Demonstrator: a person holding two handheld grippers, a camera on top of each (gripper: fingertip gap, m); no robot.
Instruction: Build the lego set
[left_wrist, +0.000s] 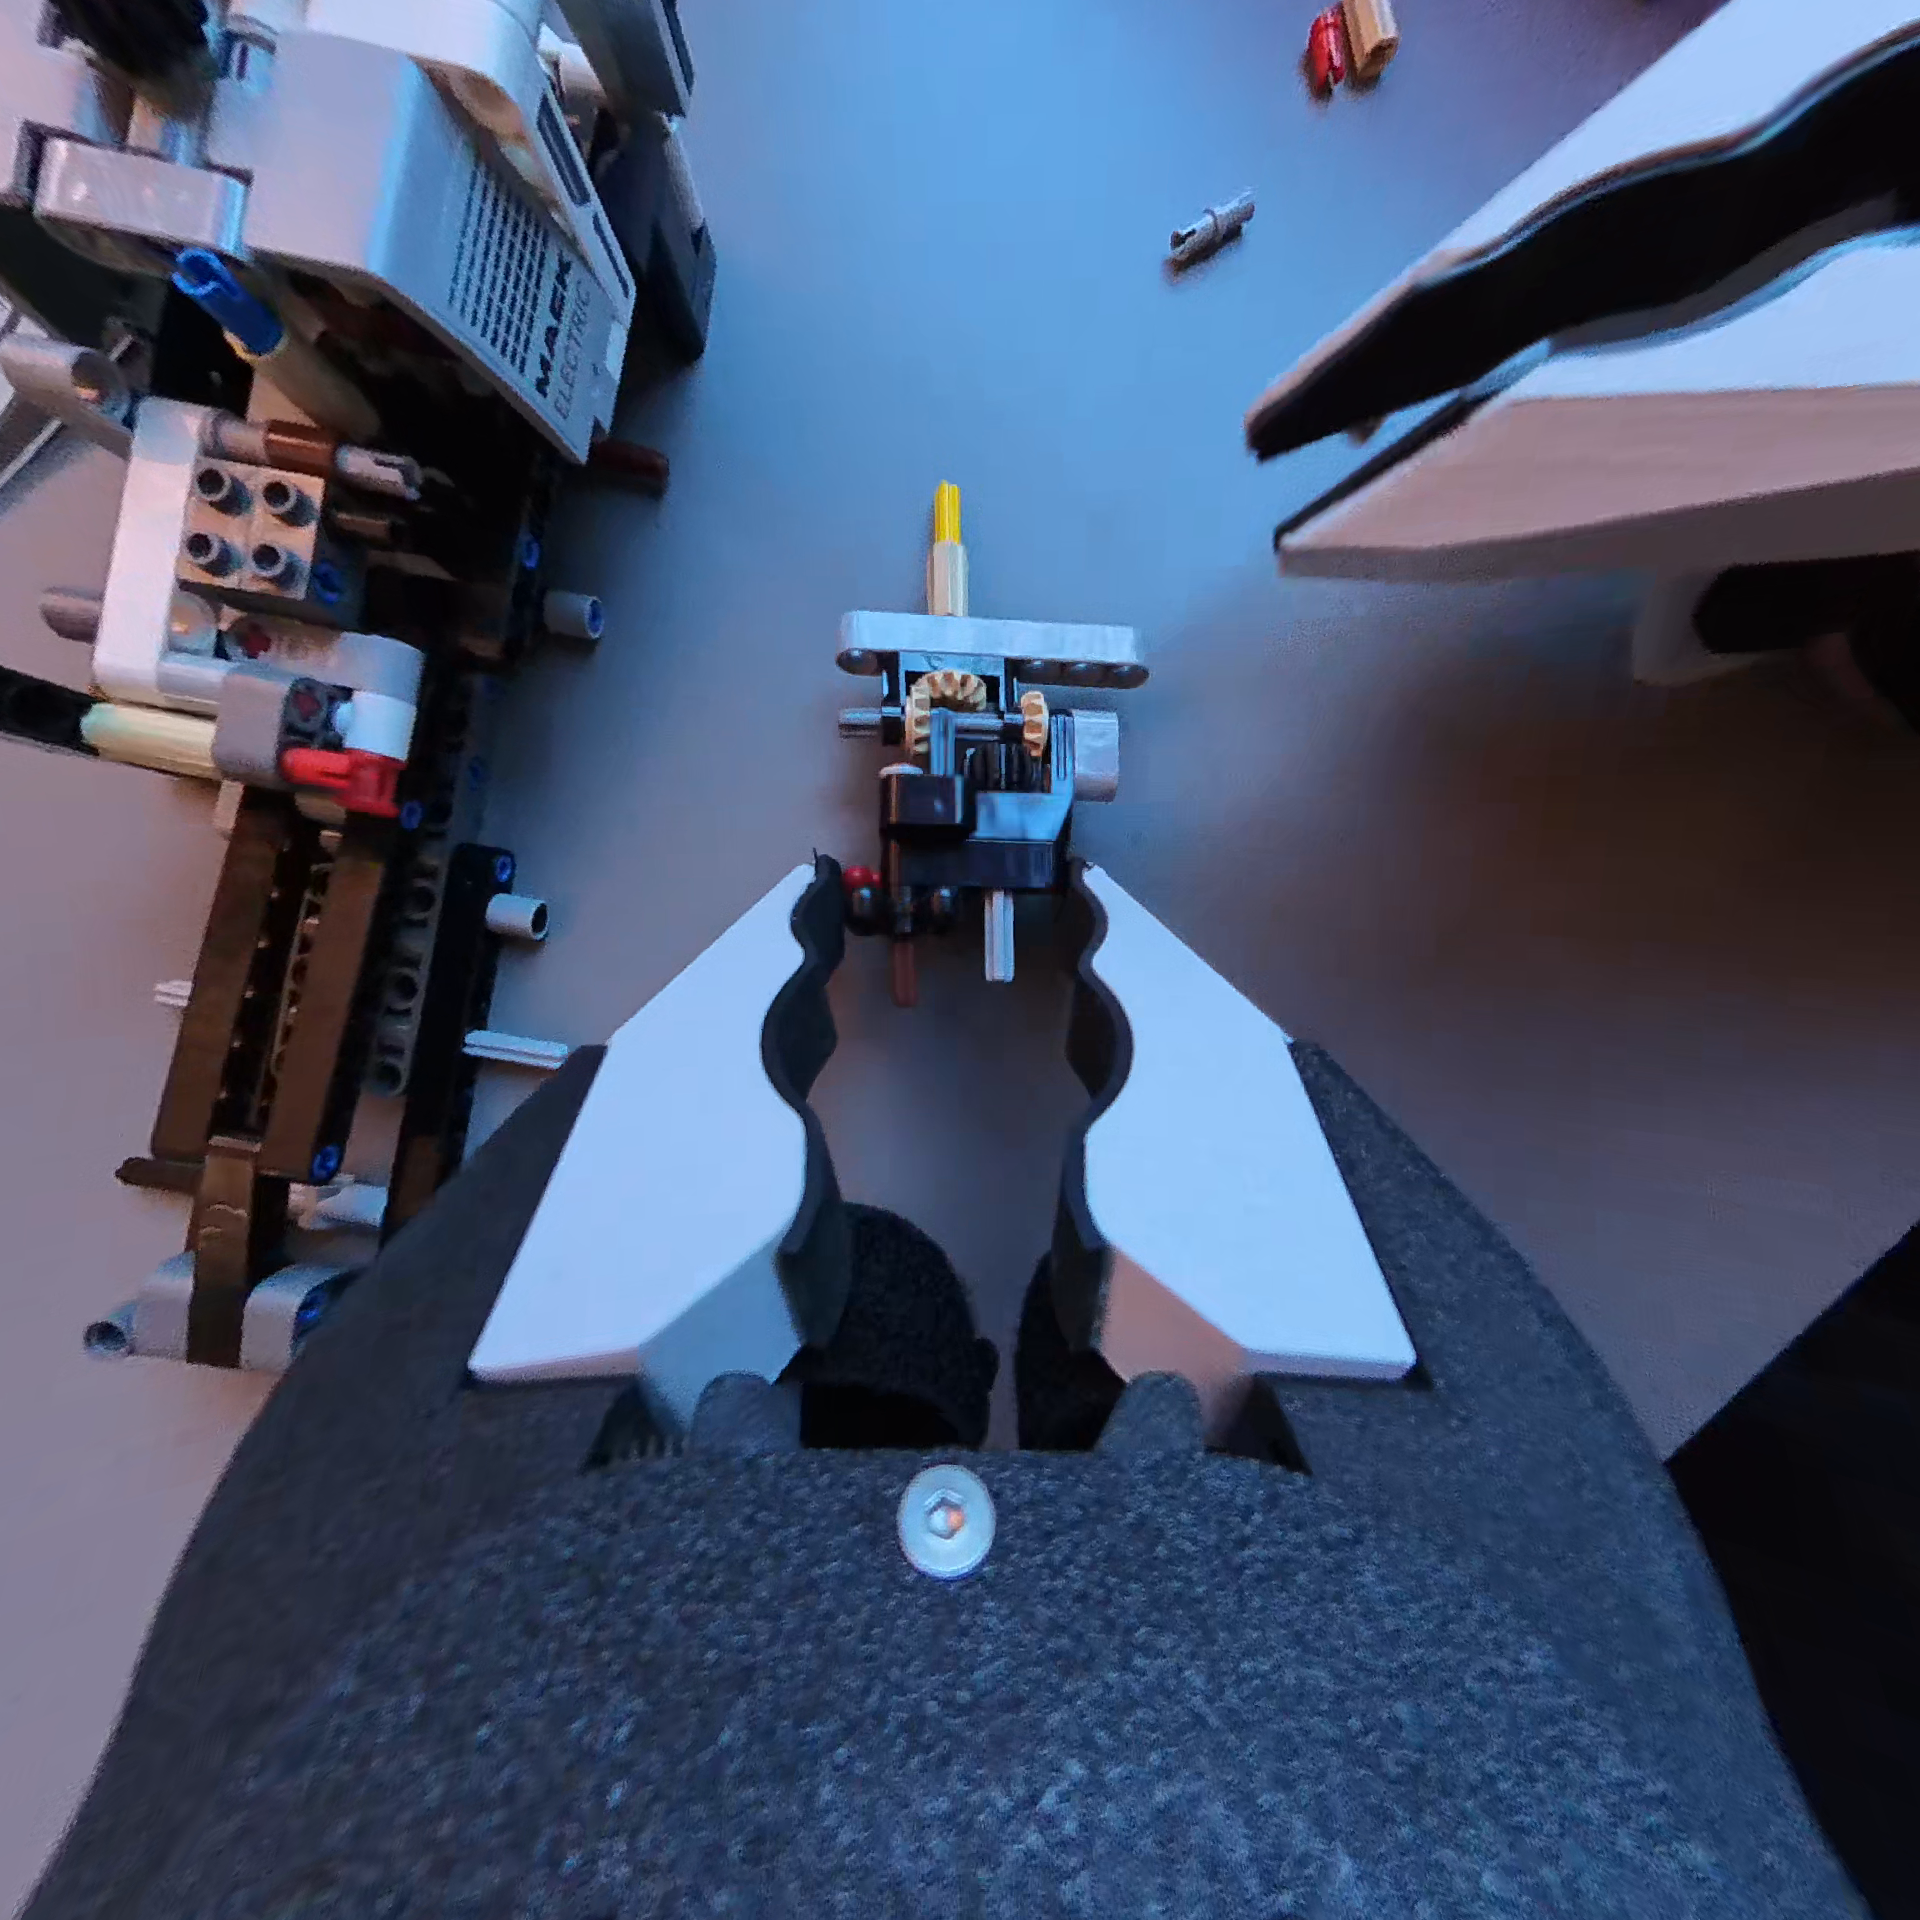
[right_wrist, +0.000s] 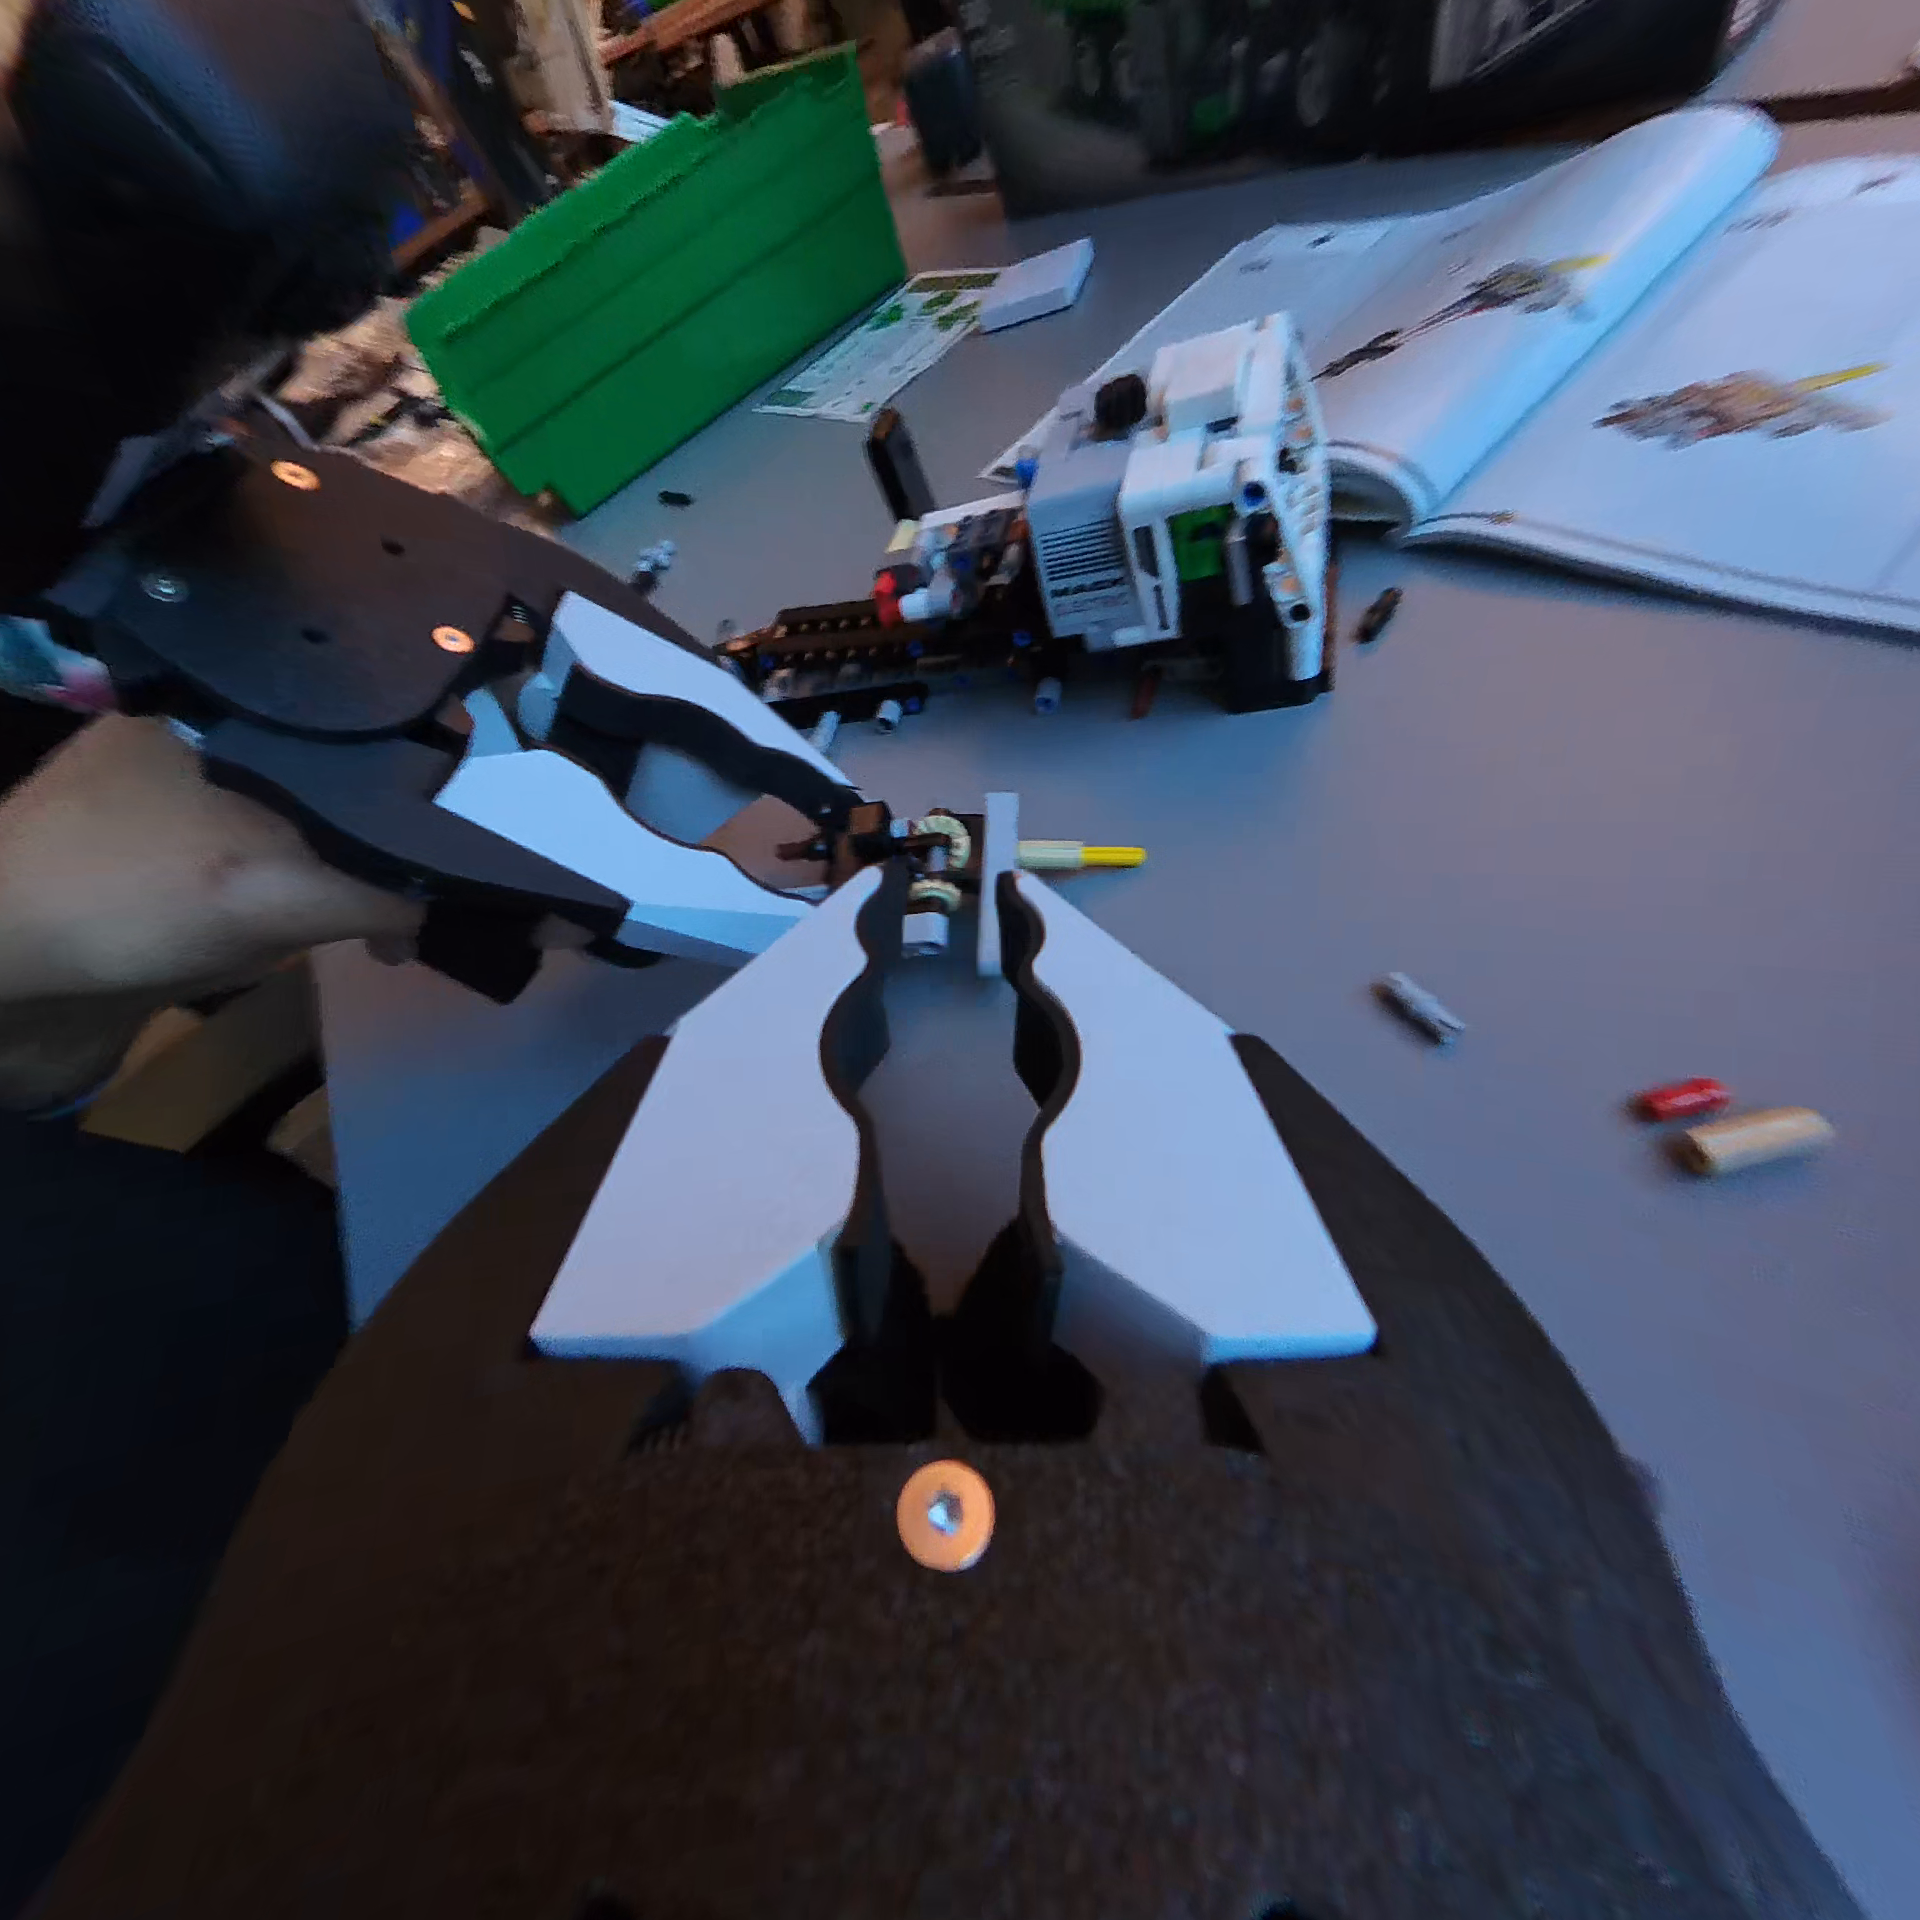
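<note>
Left gripper (left_wrist: 951, 883): its jaws stood apart, their tips flanking the near end of the gear sub-assembly (left_wrist: 977, 769) on either side; whether the pads touched the black block could not be told from either view. The sub-assembly lay on the grey desk (left_wrist: 1351, 935) directly ahead of these jaws, its long axis running straight away from them: short brown and white axle stubs pointed back into the gap, tan bevel gears sat amidships, a grey beam (left_wrist: 992, 644) crossed the far end, and a yellow-tipped axle (left_wrist: 948, 551) projected beyond it.

Right gripper (right_wrist: 940, 888): its jaws were also apart and held nothing; it approached broadside, at a right angle to that axis, with the gears and the grey beam just ahead of its tips.

Judgement: the left gripper was the nearer and better aligned to clamp the piece lengthwise, while the right could steady or press the crosswise beam.

Farther out, the partly built truck (right_wrist: 1164, 540) lay toward the far side of the desk beside an open instruction booklet (right_wrist: 1558, 343). Loose pieces, namely a grey pin (right_wrist: 1418, 1006), a red connector (right_wrist: 1681, 1099) and a tan tube (right_wrist: 1751, 1140), lay scattered well apart to the right. A green bin (right_wrist: 665, 281) stood near the far edge.
</note>
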